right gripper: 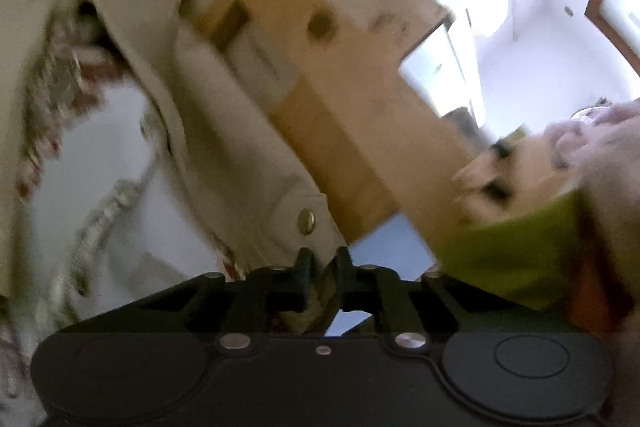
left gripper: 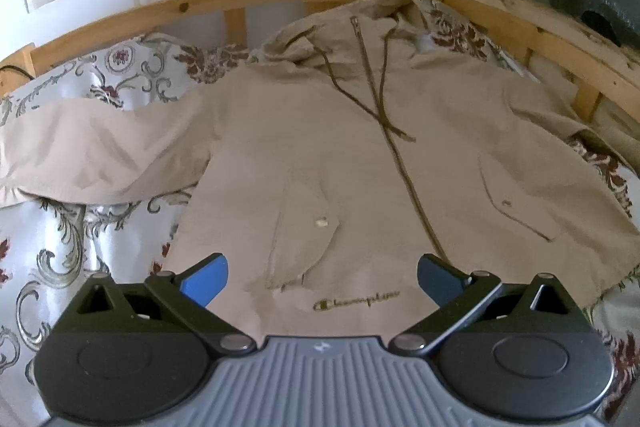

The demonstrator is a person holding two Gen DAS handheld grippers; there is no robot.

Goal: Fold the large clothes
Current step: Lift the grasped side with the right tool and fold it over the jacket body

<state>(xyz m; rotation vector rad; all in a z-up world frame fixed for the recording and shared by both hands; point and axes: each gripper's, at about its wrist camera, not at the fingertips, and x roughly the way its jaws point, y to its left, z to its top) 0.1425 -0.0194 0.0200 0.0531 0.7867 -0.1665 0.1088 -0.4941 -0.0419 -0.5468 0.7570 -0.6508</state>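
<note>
a beige jacket (left gripper: 320, 147) lies front up, zipped, on the patterned bedspread (left gripper: 60, 247). your right gripper (right gripper: 323, 267) is clamped on its sleeve cuff (right gripper: 296, 223); your left gripper (left gripper: 322, 281) gapes above the hem. carry the sleeve across flat, keeping the cuff pinched.

Two wrist cameras over the bed, one steady and wide, one rolled and right up close.

The left wrist view looks forward and down past its left gripper (left gripper: 322, 279) across the whole beige jacket (left gripper: 320, 155) to the wooden bed frame (left gripper: 192, 3) and wall. The right wrist view, tilted and blurred, sits hard against the sleeve cuff (right gripper: 296, 223) at the right gripper (right gripper: 323, 267). Both share the jacket, floral bedspread (left gripper: 60, 251) and frame.
</note>
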